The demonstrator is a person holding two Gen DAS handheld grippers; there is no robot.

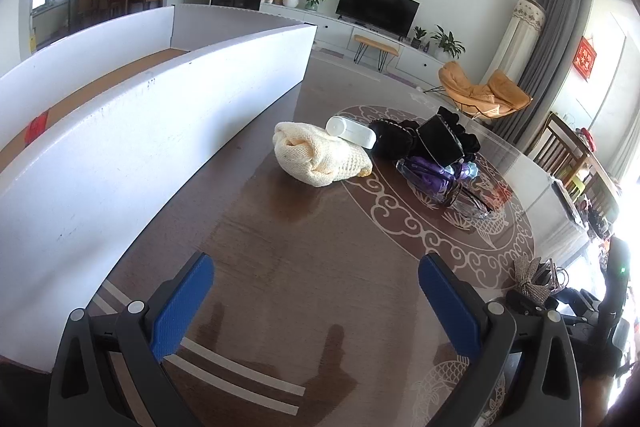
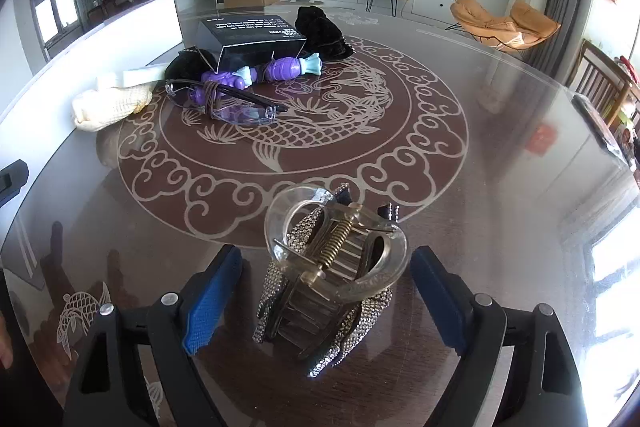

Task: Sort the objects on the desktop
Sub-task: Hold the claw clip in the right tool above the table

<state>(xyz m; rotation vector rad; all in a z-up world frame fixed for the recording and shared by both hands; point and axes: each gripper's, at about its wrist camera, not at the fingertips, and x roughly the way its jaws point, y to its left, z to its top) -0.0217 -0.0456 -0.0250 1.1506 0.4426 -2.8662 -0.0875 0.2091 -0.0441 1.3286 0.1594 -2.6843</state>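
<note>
Left wrist view: left gripper (image 1: pixel 316 303) spread wide, holding nothing. White storage box (image 1: pixel 160 115) along the table (image 1: pixel 280 267) edge shows nothing sorted inside. Cream knitted piece (image 1: pixel 316 157), glossy white case (image 1: pixel 351 131) and black fabric remain heaped mid-table.

Right wrist view: right gripper (image 2: pixel 326 295) released, straddling the clear rhinestone hair claw (image 2: pixel 334 279) near the table's front edge; clear glasses (image 2: pixel 228 107) and purple toys unsorted. Judged barely begun.

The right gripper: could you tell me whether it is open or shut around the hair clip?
Open. The right gripper straddles the rhinestone hair clip, with gaps showing between both blue pads and it.
</note>
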